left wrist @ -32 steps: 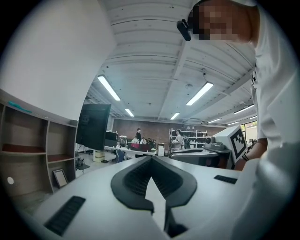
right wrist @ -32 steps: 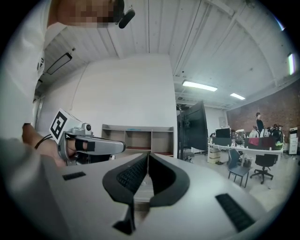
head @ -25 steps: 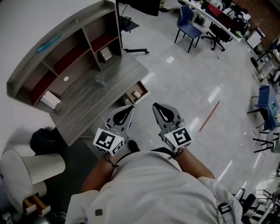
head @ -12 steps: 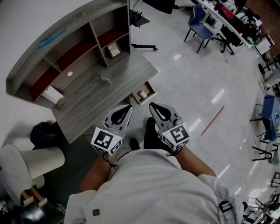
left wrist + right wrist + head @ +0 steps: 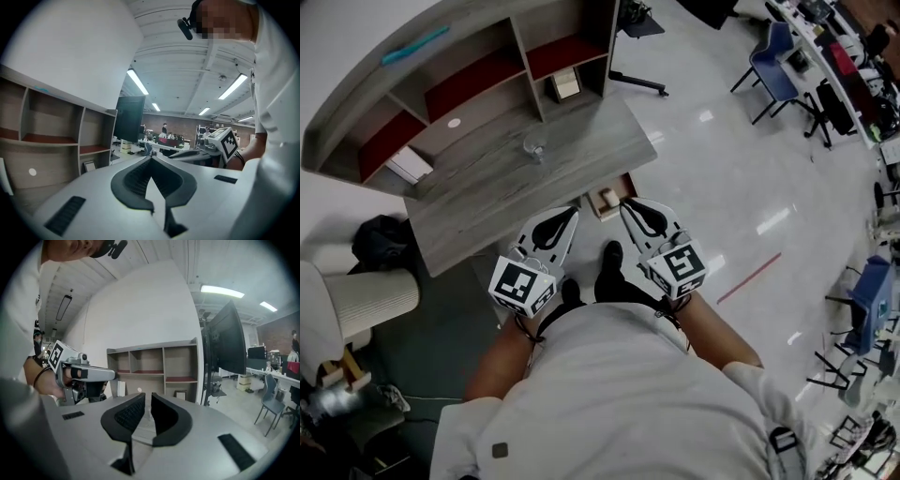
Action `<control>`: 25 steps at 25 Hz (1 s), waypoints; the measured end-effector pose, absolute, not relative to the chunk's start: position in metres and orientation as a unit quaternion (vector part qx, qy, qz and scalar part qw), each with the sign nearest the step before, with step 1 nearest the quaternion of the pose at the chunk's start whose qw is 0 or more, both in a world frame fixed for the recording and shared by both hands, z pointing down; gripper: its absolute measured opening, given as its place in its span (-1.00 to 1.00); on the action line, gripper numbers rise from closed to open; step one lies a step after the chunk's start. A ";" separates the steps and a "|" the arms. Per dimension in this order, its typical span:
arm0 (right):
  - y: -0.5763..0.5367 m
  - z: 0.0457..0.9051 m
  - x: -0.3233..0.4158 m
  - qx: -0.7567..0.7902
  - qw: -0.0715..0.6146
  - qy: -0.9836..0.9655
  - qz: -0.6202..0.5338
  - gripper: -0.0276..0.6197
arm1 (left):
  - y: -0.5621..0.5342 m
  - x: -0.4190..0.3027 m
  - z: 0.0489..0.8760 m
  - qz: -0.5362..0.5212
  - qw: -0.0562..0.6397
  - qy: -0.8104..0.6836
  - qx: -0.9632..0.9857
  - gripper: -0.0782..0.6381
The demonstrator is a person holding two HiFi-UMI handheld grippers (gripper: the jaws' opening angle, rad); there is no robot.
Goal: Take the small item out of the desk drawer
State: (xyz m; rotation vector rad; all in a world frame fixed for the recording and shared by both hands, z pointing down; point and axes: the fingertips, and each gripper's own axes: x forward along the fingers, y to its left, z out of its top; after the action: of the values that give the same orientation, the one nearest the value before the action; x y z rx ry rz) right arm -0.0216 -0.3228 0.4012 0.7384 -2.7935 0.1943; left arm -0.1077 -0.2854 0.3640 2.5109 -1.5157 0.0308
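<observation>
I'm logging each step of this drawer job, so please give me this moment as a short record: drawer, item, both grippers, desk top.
drawer: open, pulled out from the desk
small item: pale, lying in the drawer, not held
left gripper: jaws shut, empty
right gripper: jaws slightly apart, have just been opening, nothing between them
position: both grippers side by side in front of the person, near the drawer
desk top: one clear glass
</observation>
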 end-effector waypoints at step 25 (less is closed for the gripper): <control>-0.432 0.739 -0.013 0.168 0.357 -0.892 0.221 -0.33 | -0.393 -0.114 0.606 0.073 0.262 -0.541 0.796 -0.74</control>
State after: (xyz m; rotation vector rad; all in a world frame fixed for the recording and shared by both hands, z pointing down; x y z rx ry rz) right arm -0.0128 -0.4322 0.7395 0.4330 -2.3019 0.5693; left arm -0.1142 -0.3932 0.6056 2.1533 -1.4652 0.1977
